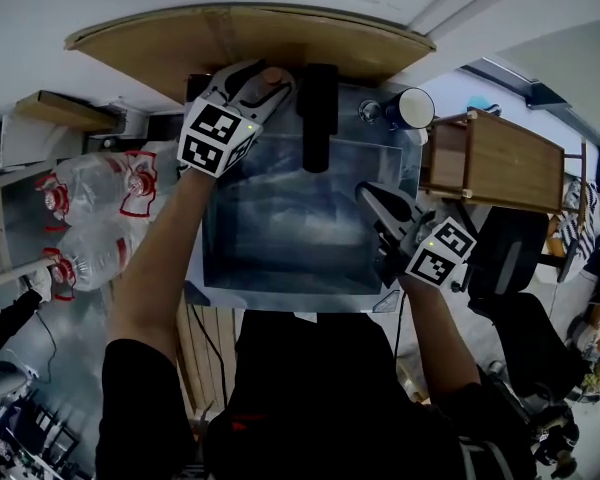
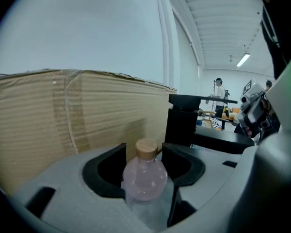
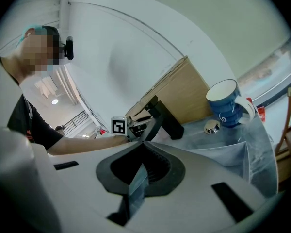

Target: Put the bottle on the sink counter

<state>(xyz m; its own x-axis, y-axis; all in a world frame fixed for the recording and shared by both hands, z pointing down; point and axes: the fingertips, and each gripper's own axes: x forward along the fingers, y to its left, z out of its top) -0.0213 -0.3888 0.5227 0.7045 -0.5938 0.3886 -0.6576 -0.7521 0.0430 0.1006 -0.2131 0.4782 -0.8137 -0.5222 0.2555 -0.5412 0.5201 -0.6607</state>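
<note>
The cubes [image 1: 218,138] on your grippers carry only black-and-white square markers. The red labels on the big clear water jugs [image 1: 90,218] are too small to read. Your left arm reaches straight forward along the left side of the steel sink [image 1: 280,290]. The left gripper [image 1: 265,83] is spread wide, pads off the small round clear bottle with the cork cap [image 2: 144,176]. The bottle stands upright between them, beside the black tap [image 1: 318,118] and before the brown cardboard panel [image 2: 63,120]. Your right arm is bent, with the right gripper [image 1: 368,194] closed on nothing over the basin
</note>
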